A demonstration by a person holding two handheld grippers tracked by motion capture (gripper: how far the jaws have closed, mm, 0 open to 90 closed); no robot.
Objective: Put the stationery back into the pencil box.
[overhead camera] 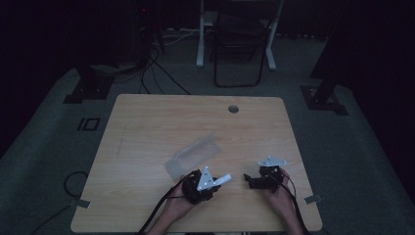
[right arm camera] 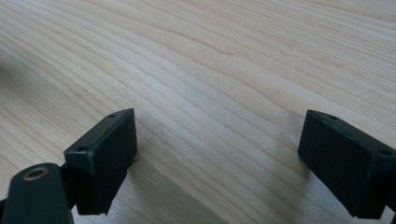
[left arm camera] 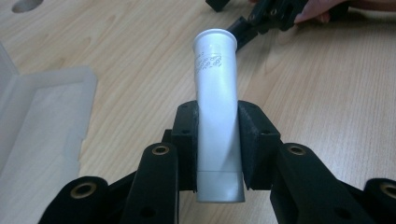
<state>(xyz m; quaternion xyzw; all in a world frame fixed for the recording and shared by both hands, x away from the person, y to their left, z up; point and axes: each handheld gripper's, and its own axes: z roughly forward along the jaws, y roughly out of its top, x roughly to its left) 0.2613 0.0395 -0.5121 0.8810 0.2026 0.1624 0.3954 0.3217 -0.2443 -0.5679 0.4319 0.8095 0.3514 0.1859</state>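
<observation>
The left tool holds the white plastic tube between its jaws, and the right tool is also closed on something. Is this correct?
Not fully. The left tool does clamp the white plastic tube, but the right tool is open, its jaws wide apart over bare wooden table, as the right gripper view shows.

Left gripper [overhead camera: 219, 180] held low in the person's left hand [overhead camera: 178, 203], jaws closed on a white tube [left arm camera: 217, 116] that sticks out ahead of the pads [left arm camera: 187, 140]. Right gripper [overhead camera: 248, 179] held in the right hand [overhead camera: 280, 195], jaws spread wide with nothing between them. The two grippers point toward each other, tips near, not touching.
</observation>
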